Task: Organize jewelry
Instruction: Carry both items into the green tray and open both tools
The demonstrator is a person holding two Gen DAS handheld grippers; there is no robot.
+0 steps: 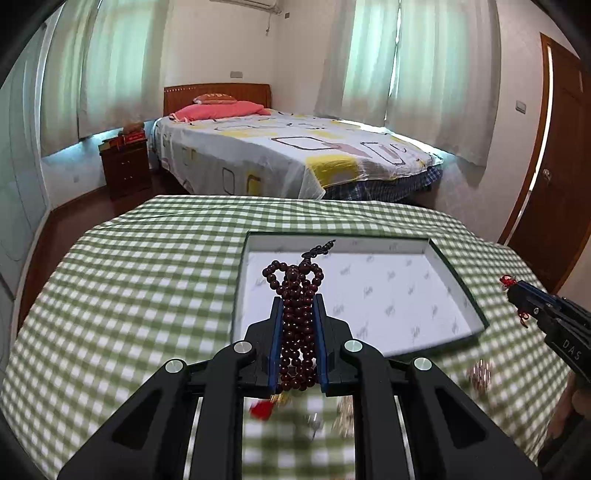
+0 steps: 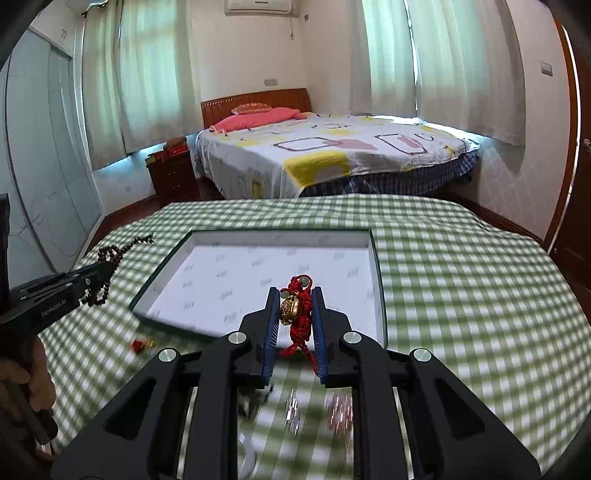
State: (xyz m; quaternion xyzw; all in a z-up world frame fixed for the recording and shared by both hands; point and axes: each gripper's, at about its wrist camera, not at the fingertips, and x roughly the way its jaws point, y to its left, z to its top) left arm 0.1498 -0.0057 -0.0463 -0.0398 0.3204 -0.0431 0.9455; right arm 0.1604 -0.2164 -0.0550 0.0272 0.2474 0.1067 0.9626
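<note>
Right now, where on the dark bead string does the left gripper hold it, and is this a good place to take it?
The left gripper is shut on the dark bead string at its bunched middle, several strands together between the pads, loops and tassel sticking out ahead. This seems a good place: the bundle is thick and even there, while one loose loop could slip out.

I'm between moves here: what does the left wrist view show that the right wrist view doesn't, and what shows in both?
Only the left wrist view: the dark red bead string seen close, bunched between the left hand-held gripper pads, and the brown door at the right.

Only the right wrist view: the red knotted charm with its gold bell seen close, clamped in the right hand-held gripper, and the air conditioner.

Both: the empty white-lined box, the green checked cloth, blurred jewelry near the bottom edge, and the bed.
</note>
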